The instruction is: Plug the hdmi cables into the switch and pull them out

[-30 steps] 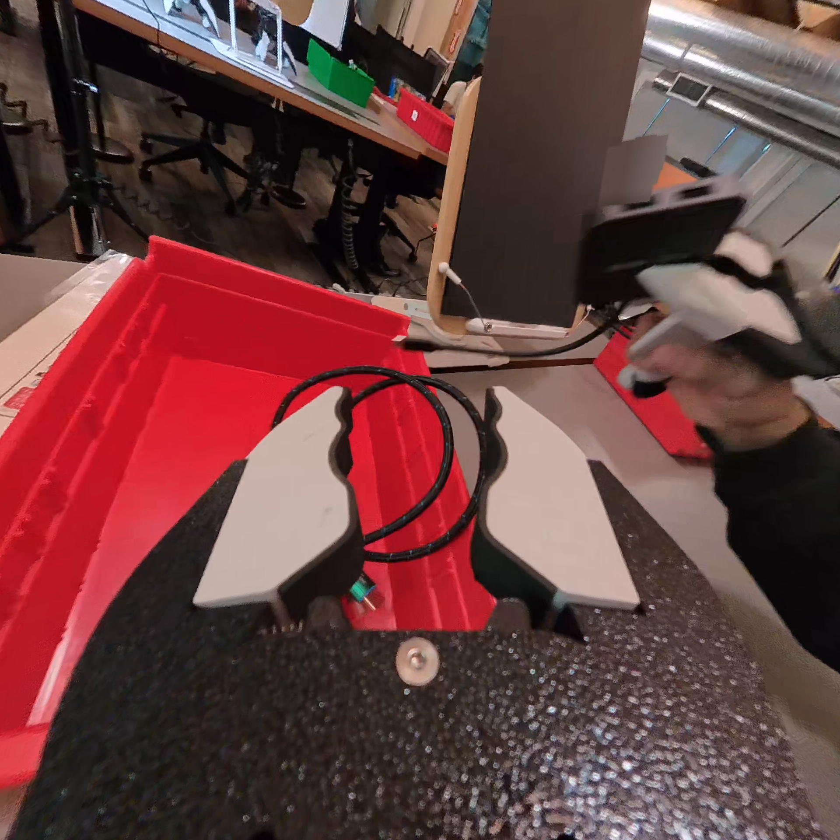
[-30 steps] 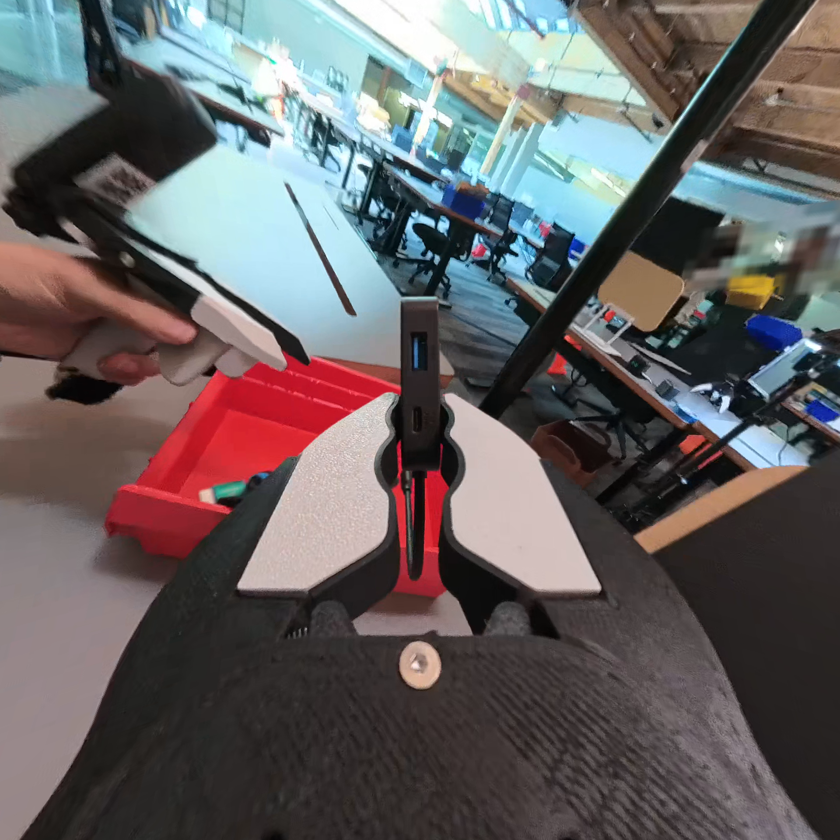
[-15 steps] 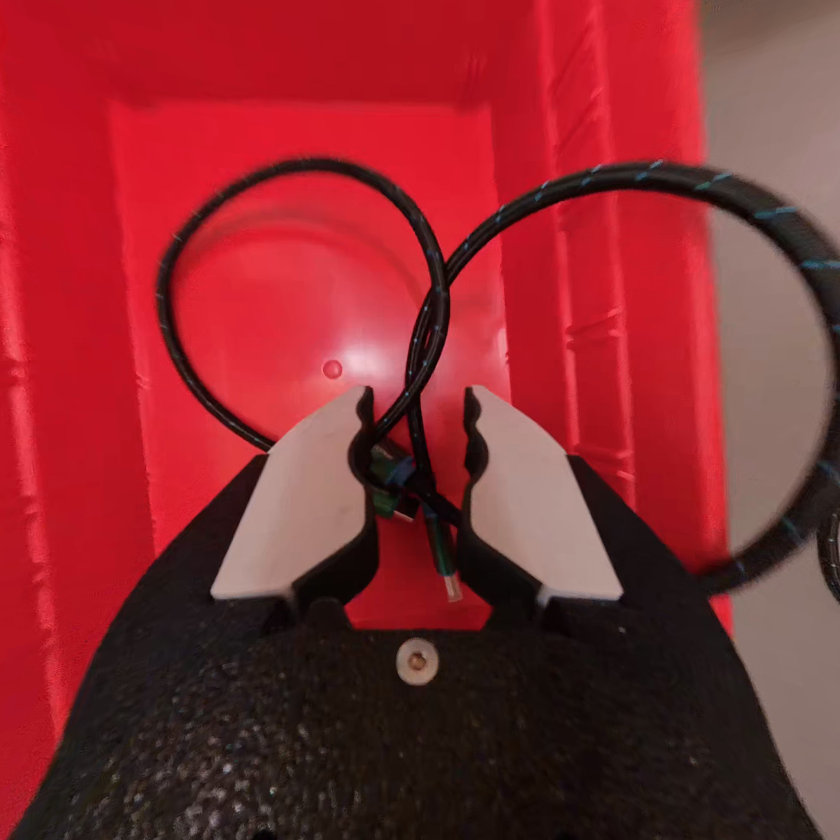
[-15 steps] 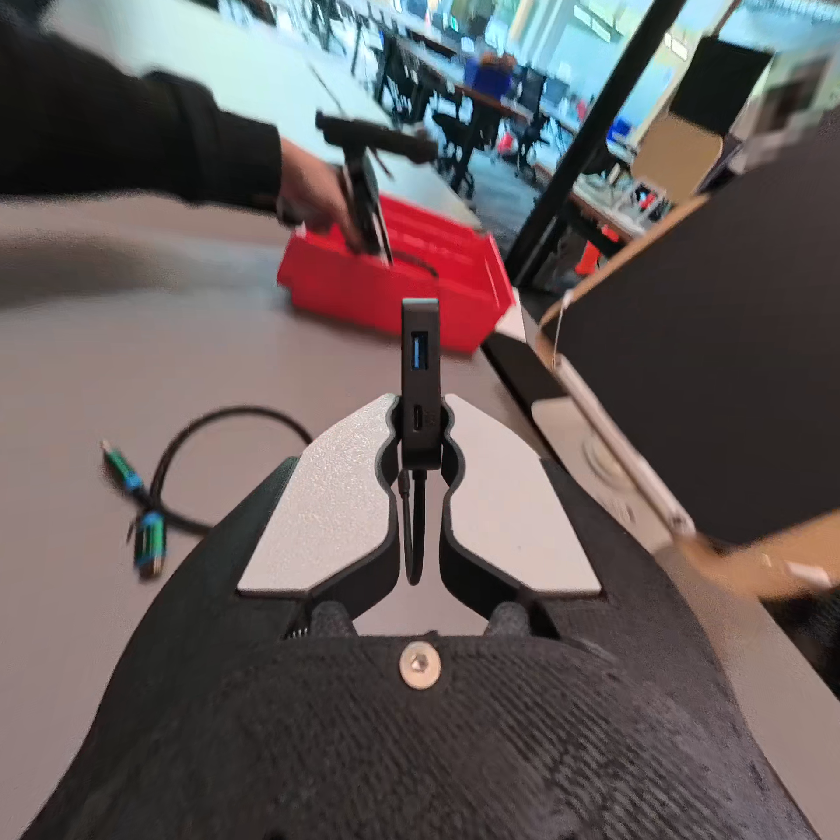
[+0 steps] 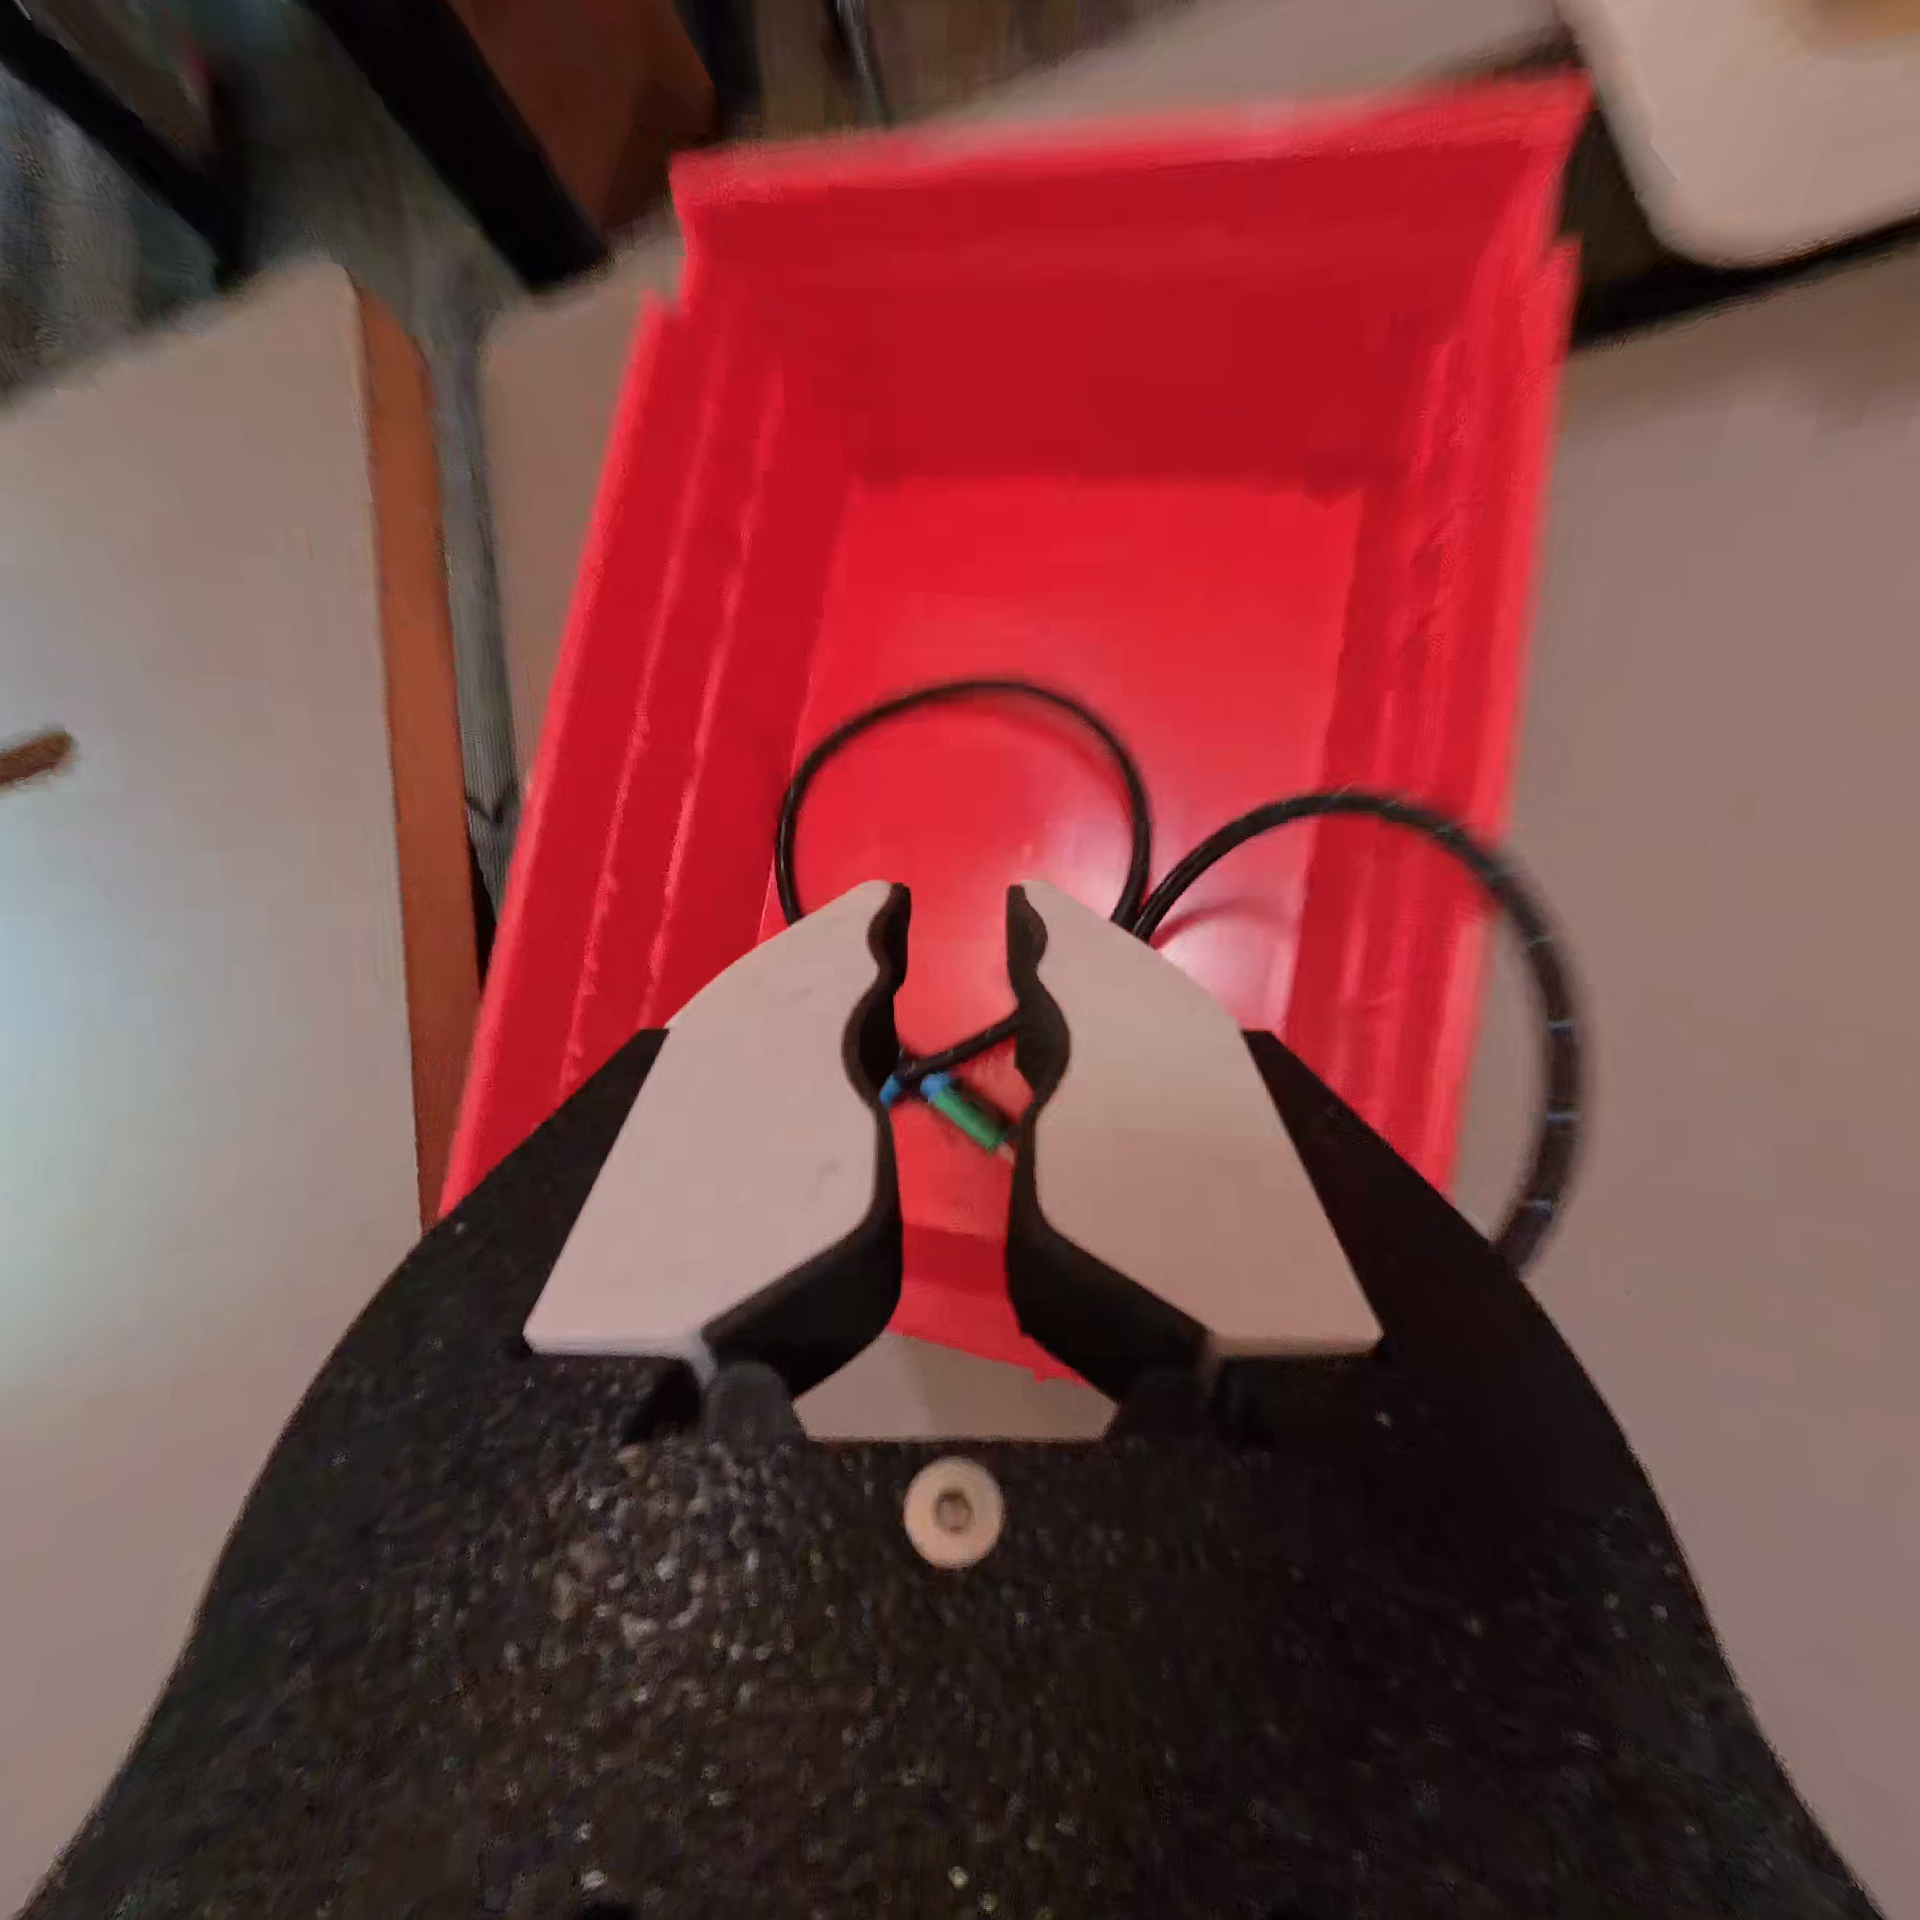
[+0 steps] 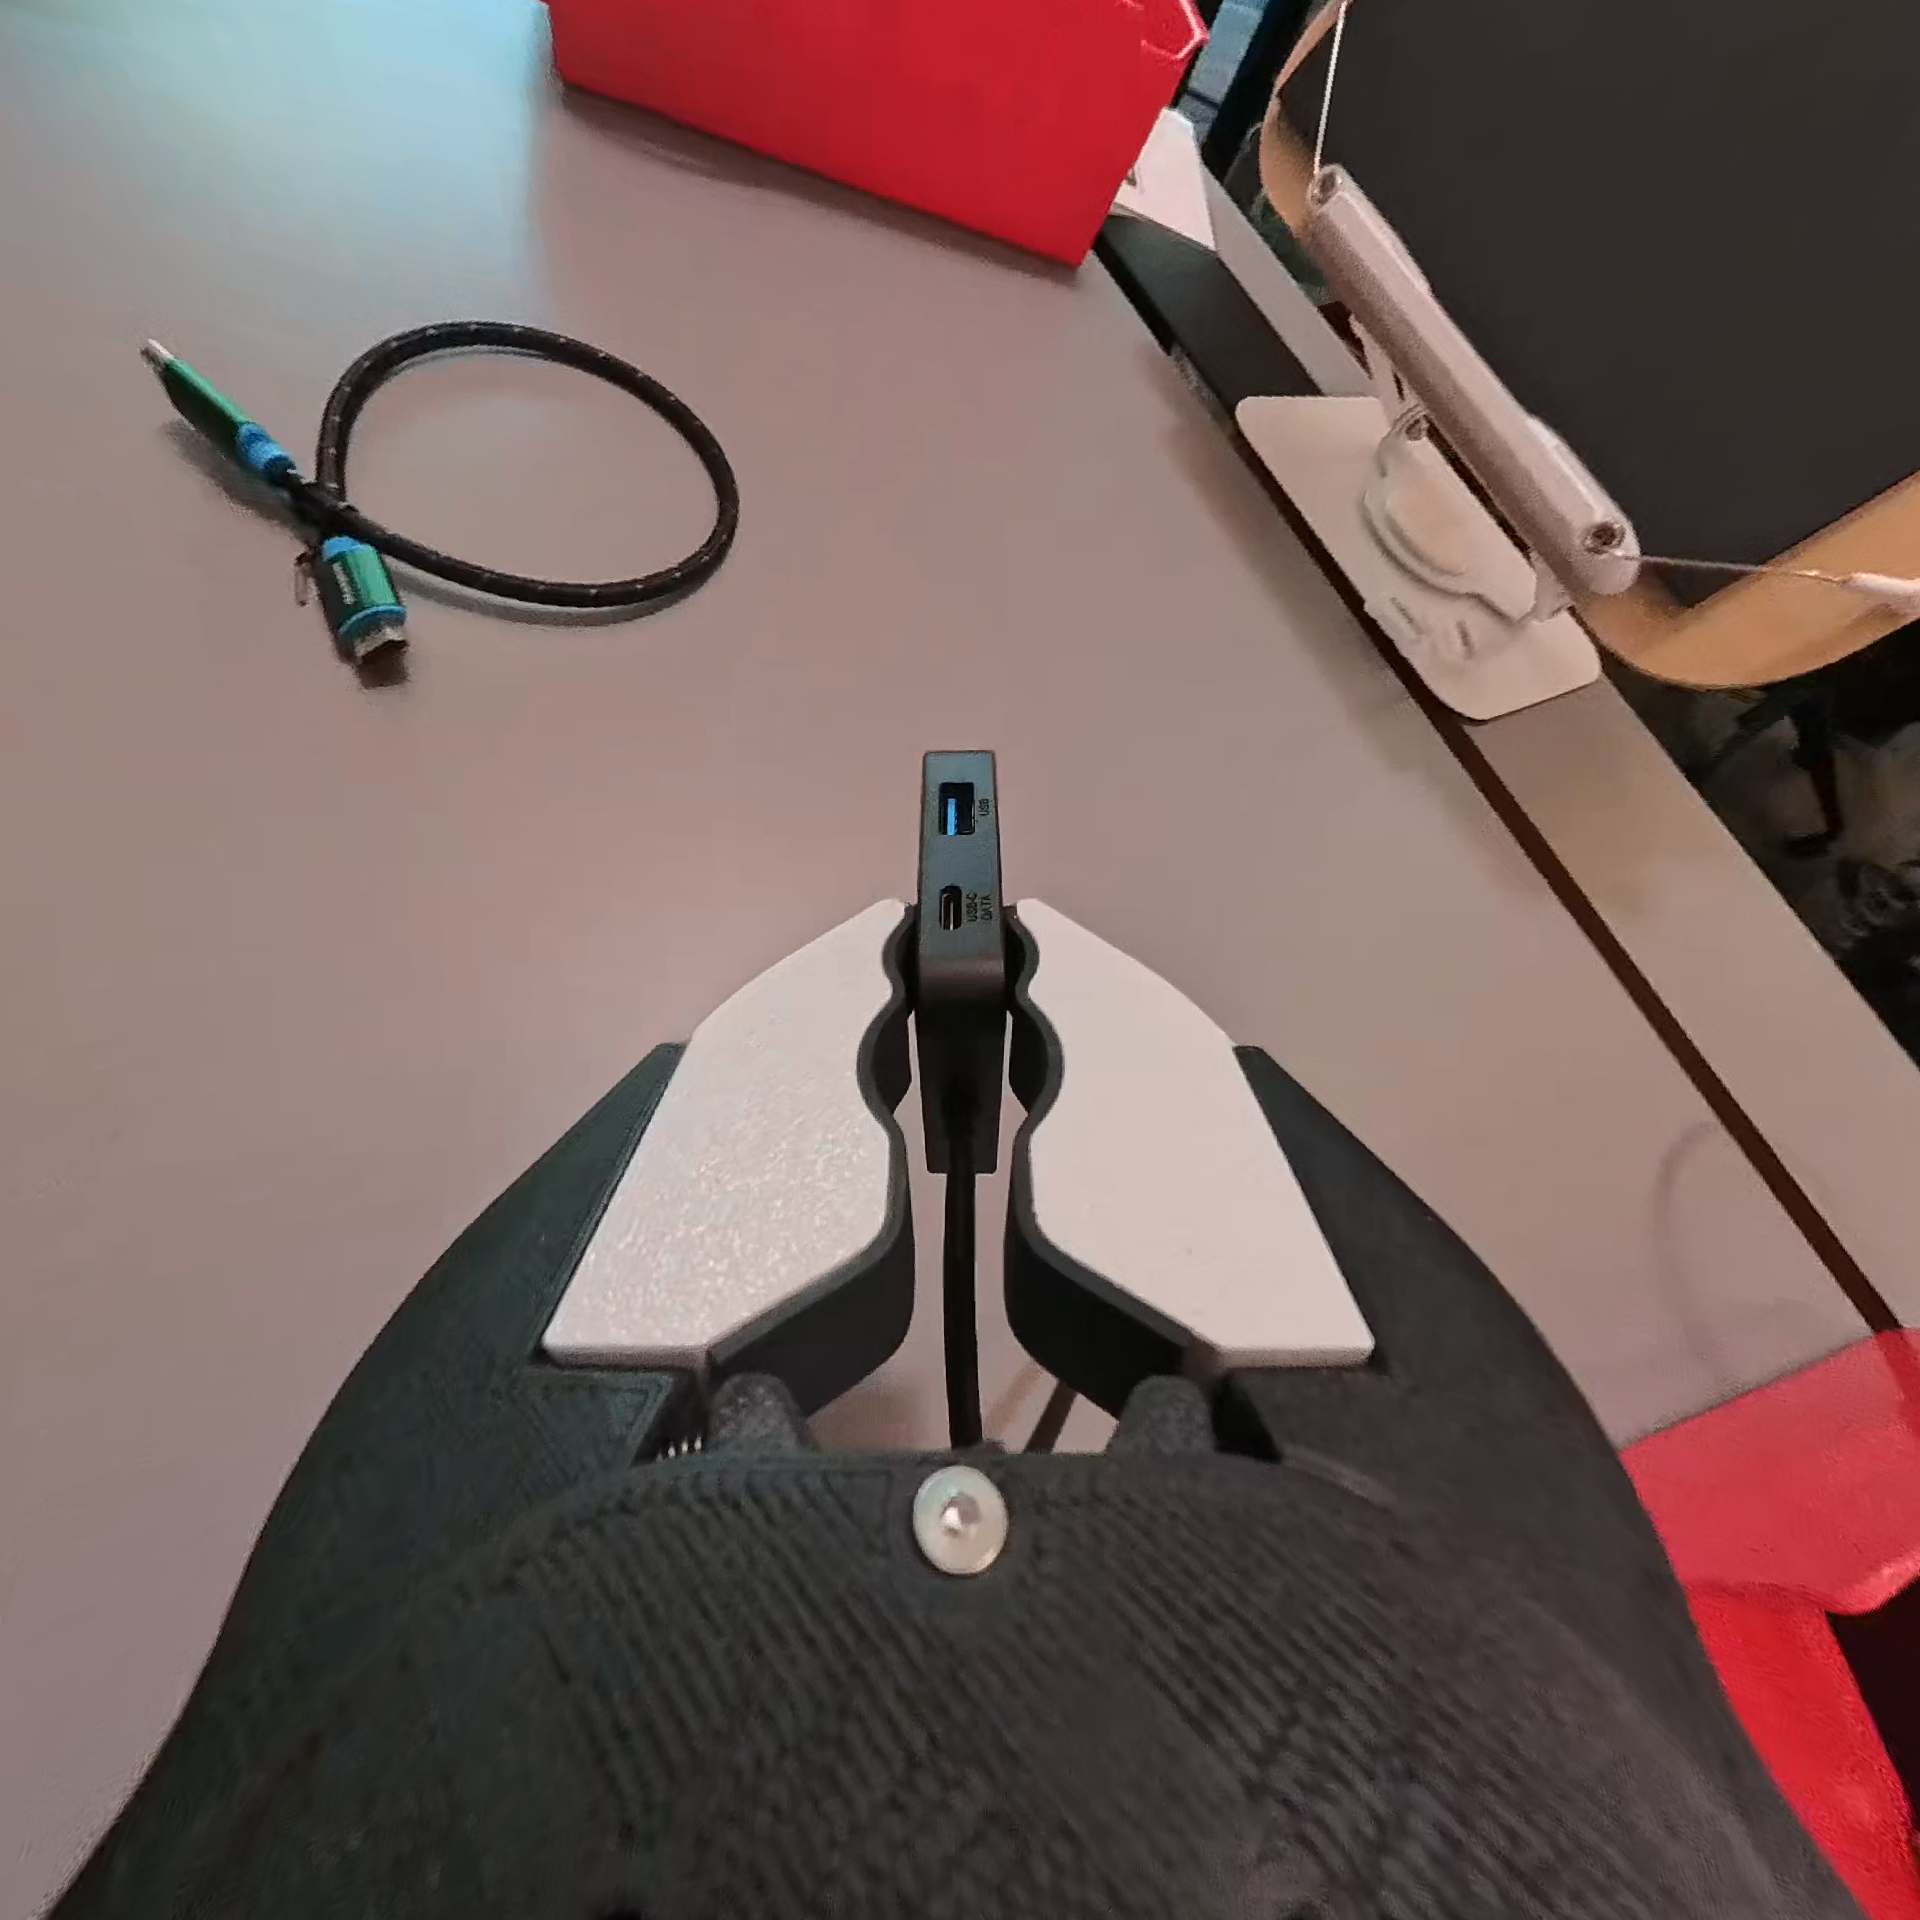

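Note:
In the left wrist view my left gripper (image 5: 954,904) hangs above a red bin (image 5: 1091,312). Its jaws stand a narrow gap apart and hold nothing. A black braided hdmi cable (image 5: 966,688) lies looped in the bin. Its green and blue plug (image 5: 971,1122) shows through the gap, and one loop (image 5: 1538,935) sticks out over the bin's right wall. My right gripper (image 6: 961,914) is shut on the black switch (image 6: 958,821), held edge-up over the grey table (image 6: 935,520). A second hdmi cable (image 6: 540,457) with green and blue plugs (image 6: 358,592) lies on the table to the far left.
The red bin's outer wall (image 6: 883,104) stands at the far end of the table. Another red bin (image 6: 1787,1507) is at the lower right. A white clamp and stand (image 6: 1455,540) sits at the table's right edge. A brown-edged gap (image 5: 416,727) runs left of the bin.
My left gripper has risen out of the bin and its jaws have narrowed; the cable stays in the bin. My right gripper has tilted down toward the table, still holding the switch.

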The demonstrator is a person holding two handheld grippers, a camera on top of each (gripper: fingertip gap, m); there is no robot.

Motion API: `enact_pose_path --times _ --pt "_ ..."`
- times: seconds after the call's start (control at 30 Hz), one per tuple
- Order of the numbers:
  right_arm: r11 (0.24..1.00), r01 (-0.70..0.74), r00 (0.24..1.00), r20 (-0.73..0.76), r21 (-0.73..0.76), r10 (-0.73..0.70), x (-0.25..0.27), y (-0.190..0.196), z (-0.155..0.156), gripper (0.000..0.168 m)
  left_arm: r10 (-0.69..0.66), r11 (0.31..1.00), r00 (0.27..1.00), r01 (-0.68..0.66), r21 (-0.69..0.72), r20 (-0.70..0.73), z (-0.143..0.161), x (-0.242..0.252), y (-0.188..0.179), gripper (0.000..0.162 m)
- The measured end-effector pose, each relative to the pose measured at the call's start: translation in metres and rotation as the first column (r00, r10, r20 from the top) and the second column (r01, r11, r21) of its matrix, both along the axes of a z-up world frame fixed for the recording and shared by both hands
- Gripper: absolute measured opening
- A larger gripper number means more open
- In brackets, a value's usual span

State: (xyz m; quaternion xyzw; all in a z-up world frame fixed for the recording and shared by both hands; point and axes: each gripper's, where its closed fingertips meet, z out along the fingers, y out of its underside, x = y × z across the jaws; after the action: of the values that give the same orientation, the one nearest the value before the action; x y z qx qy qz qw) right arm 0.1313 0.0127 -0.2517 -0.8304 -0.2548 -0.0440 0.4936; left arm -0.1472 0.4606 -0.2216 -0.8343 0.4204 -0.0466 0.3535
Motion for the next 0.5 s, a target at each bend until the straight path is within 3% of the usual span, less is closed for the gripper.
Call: enact_pose_path --times 0.03,0.2,0.37,0.5 --pt "1.0 -0.007 1.0 -0.017 -0.007 0.007 0.0 -0.003 -0.002 0.014 -0.018 0.999 0.998 0.016 0.048 0.054 0.018 0.01 -0.006 0.018" --pt "0.994 -0.076 0.988 -0.143 -0.077 0.065 -0.002 -0.018 -0.012 0.014 -0.239 0.965 0.958 0.216 0.151 0.158 0.07 0.082 -0.073 0.02" --pt "0.989 -0.107 0.98 -0.181 -0.102 0.088 -0.001 -0.028 -0.014 0.016 -0.464 0.886 0.863 0.447 0.128 0.201 0.076 0.17 -0.152 0.023" --pt "0.979 -0.142 0.974 -0.196 -0.144 0.113 -0.004 -0.039 -0.022 0.018 -0.565 0.824 0.811 0.548 0.14 0.153 0.067 0.225 -0.194 0.027"
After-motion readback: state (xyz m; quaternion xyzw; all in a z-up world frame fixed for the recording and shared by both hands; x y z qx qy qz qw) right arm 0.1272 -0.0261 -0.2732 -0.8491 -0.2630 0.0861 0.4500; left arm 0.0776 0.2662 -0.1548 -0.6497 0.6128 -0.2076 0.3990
